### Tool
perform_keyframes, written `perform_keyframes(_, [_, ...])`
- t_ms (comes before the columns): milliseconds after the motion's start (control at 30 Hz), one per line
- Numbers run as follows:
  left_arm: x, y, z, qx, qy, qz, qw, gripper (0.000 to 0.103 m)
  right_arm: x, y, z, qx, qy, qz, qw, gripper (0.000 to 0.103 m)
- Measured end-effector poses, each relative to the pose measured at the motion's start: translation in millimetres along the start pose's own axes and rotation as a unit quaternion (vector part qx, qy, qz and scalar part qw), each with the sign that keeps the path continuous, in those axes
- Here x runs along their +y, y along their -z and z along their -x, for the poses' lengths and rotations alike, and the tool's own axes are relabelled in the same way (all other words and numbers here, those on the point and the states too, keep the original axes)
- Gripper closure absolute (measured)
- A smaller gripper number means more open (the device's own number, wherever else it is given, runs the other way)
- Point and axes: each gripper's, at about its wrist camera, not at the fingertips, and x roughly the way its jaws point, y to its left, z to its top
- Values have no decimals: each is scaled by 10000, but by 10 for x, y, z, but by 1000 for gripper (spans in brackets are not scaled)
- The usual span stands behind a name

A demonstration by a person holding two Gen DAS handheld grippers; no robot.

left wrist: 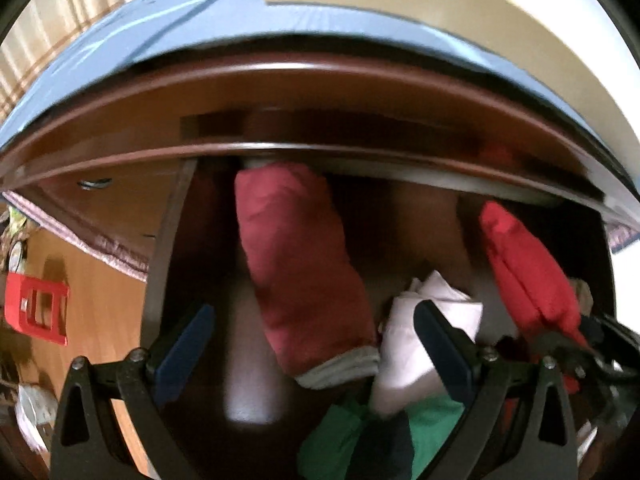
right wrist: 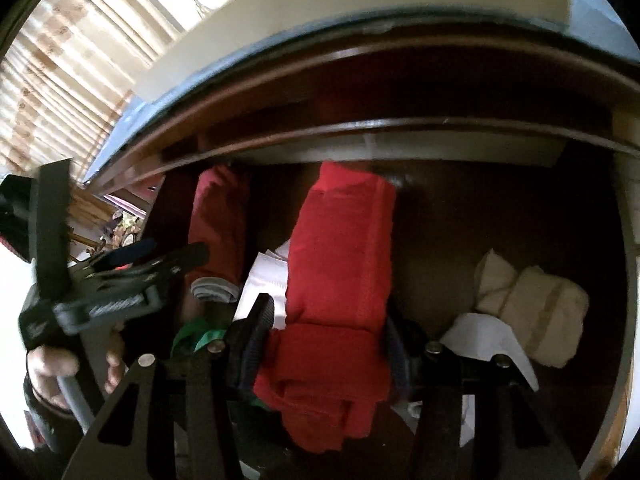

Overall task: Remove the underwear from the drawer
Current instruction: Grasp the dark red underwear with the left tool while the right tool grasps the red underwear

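Step in hand: grasp made on one garment — lift-out apparently just starting, not finished.
Right gripper [right wrist: 324,344]: pads pressed on either side of the bright red folded cotton underwear [right wrist: 340,280], pinching its near, bunched end; rest of the piece stretched away toward the back of the drawer.
Left gripper [left wrist: 316,344]: spread wide, nothing between the blue pads; poised above the drawer, over the near end of the dark red rolled garment with a grey band [left wrist: 296,268].
Where the underwear was: inside the open dark brown wooden drawer [right wrist: 616,216], roughly mid-width, partly lying over the white folded cloth [right wrist: 264,280]; whether its far end had cleared the drawer floor — cannot tell.
Other contents: cream rolled fabric bundle [right wrist: 536,304] to the right, green cloth [left wrist: 432,416] at the near edge, half hidden under the white piece.
Overhang: brown furniture edge [right wrist: 400,128] directly above the drawer's rear part.
Next move calls for: raising and drawing the pinched piece toward the near side, clear of the overhang, without dragging the white cloth along.
Risk, as judged: loose folds slipping from a grip on one end only.
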Motion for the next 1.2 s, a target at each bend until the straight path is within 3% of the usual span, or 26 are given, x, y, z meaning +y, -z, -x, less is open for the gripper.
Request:
perform_keyframes(100, [-45,-35,-134,117,-260,-60,9996,4,42,-33,30,-120,-77,122,9998,48])
perform_keyframes(200, [-41,-53,-243,238,-330,81,9991,10,43,-82,-3,-98,-211,107,9997,48])
perform_keyframes(467, [-87,-122,-390,425,-559,1,9975,14,32,-84,-93,76,-184,67,9998,48])
perform_keyframes(567, [-28,-131,-383,353,-735,148,9966,28,54,-95,-150,254,-187,77,9995,48])
perform_keyframes(633, [39,-126,-335,197,-760,280,9965,43,85,-107,-213,352,-193,68,9992,46])
perform_keyframes(667, [61,-121,-318,138,-641,305,9974,53,88,-113,-240,417,-188,47,9989,46])
perform_keyframes(700, [85,-117,-337,194,-357,339,9986,75,88,-118,-260,467,-186,20,9987,46])
perform_keyframes(867, [83,-106,-390,374,-125,537,9978,75,93,-141,-290,528,-148,-8,9985,46])
perform_keyframes(967, [91,-127,-432,446,-191,511,9975,63,93,-174,-313,643,-111,-27,9979,46])
perform_keyframes(1033, [57,-132,-497,592,-224,425,9971,43,124,-205,-385,757,-44,43,9971,46])
perform_keyframes(1133, [-91,-139,-625,842,-355,107,9958,28,175,-243,-467,892,117,133,9959,46])
perform_keyframes(1200, [-138,-151,-682,943,-448,5,9945,28,196,-263,-513,977,194,162,9949,46])
